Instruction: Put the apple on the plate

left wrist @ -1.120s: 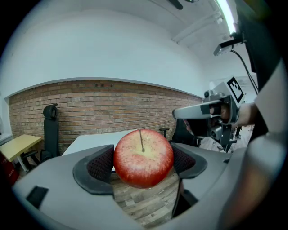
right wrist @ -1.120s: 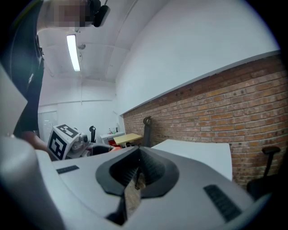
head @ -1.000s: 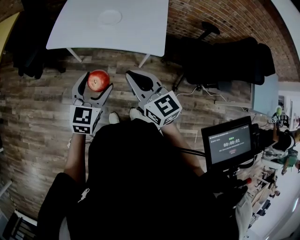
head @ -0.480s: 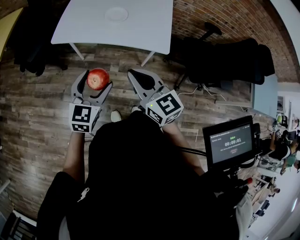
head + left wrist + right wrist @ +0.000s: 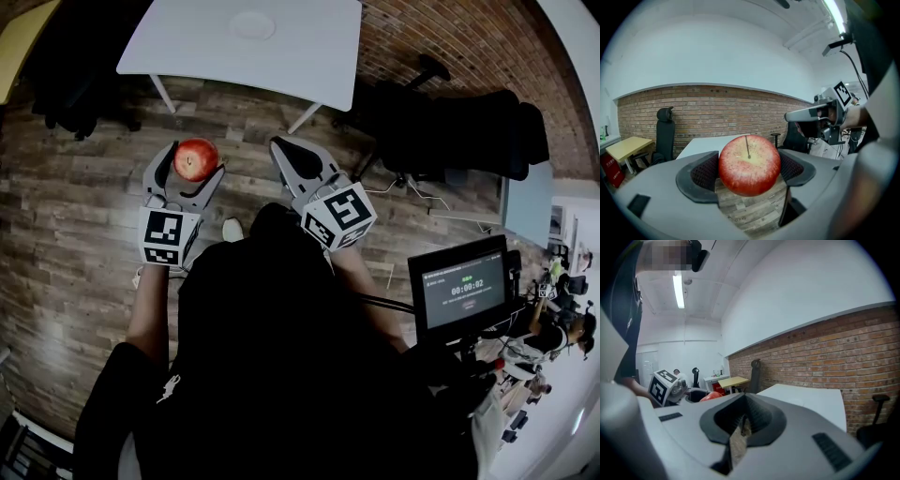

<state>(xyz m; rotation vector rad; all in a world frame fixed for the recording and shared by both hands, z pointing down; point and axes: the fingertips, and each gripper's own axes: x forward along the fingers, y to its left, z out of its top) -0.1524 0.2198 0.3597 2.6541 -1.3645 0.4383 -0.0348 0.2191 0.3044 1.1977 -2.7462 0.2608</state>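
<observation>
We grip the red apple (image 5: 196, 159) in our left gripper (image 5: 749, 169), whose dark pads (image 5: 705, 171) press on its two sides, with the stem pointing up. It hangs over the wooden floor (image 5: 75, 216), on the near side of the white table (image 5: 309, 56). The plate (image 5: 253, 25) sits on the table's far part, well apart from the apple. Our right gripper (image 5: 292, 157), just right of the left one, is clenched, with nothing between its jaws.

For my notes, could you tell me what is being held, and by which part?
Left gripper holds the apple by its opposite sides; right gripper holds nothing.
</observation>
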